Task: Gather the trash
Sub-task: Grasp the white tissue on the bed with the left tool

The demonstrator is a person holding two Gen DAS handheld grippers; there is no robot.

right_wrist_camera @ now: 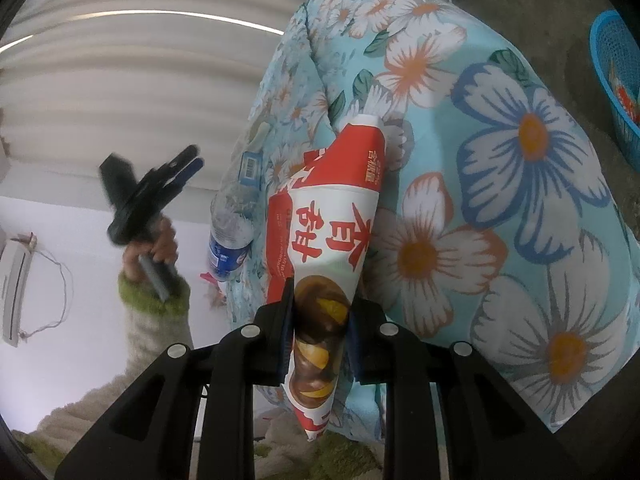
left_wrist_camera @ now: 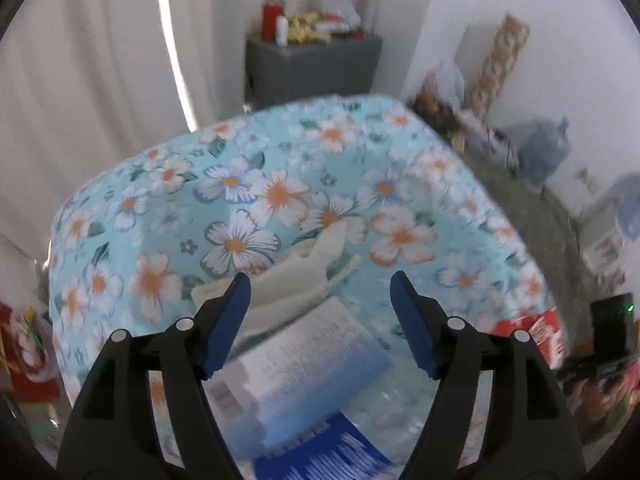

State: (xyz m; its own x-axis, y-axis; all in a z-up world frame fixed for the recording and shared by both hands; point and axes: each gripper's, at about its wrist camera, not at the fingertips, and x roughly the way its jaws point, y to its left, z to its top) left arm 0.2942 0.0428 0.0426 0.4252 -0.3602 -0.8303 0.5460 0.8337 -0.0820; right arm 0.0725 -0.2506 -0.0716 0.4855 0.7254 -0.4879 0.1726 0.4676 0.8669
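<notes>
The far half of the floral table [left_wrist_camera: 256, 200] lies bare; a tissue [left_wrist_camera: 304, 276], box [left_wrist_camera: 316, 364] and bottle [right_wrist_camera: 230, 236] crowd its near edge.

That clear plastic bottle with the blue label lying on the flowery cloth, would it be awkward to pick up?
Probably light: the plastic bottle looks empty and crumpled. Its thin, dented walls would likely give under a squeeze. Lying on its side on the floral cloth, it may roll if nudged.

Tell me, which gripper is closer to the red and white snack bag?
Right. The right gripper is clamped on the snack bag. The left gripper is off to the side, open, held up beyond the water bottle.
</notes>
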